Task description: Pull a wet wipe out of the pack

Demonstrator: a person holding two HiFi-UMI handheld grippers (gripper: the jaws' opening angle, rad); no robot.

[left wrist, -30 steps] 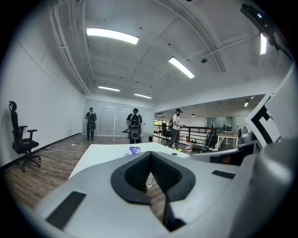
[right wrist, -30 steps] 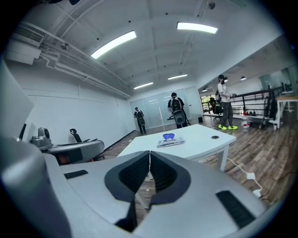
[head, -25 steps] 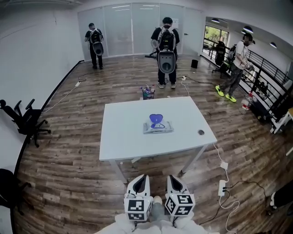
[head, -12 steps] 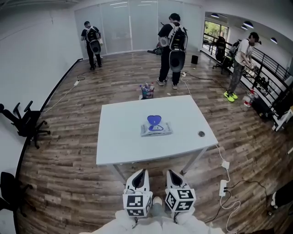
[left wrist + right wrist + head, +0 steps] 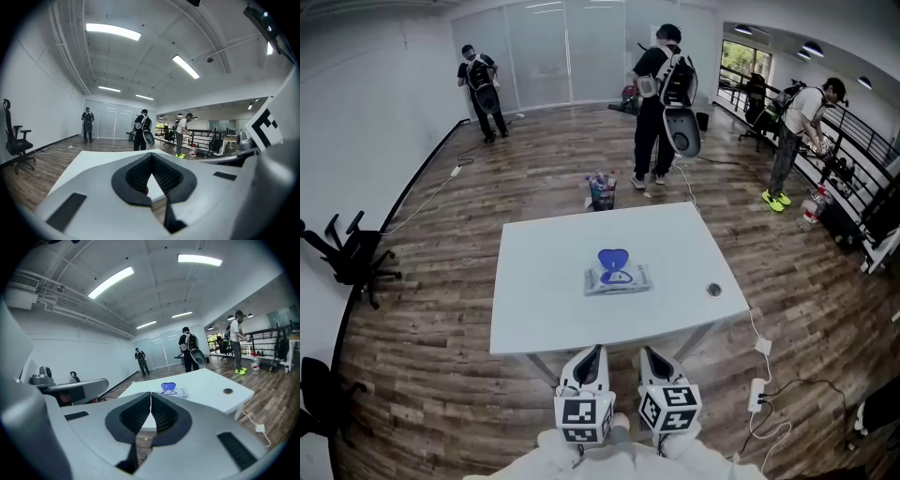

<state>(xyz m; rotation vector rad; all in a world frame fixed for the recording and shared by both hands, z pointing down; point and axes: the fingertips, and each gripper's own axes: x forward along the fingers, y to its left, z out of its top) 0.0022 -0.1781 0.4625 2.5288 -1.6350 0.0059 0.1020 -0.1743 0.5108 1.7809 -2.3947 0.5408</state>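
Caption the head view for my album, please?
Shut, the left tool and right tool face a table holding a wipe pack.

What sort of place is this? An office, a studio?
Most likely a sparsely furnished office or lab space: a white desk with a cable hole, black swivel chairs by the wall, glass partitions at the far end, and strip lights overhead.

No legible text, brand, number or sign in any view. The wet wipe pack [image 5: 617, 278] carries print too small to read. The cubes [image 5: 584, 421] on the left gripper [image 5: 593, 354] and right gripper [image 5: 649, 356] bear only black-and-white square markers, no lettering.
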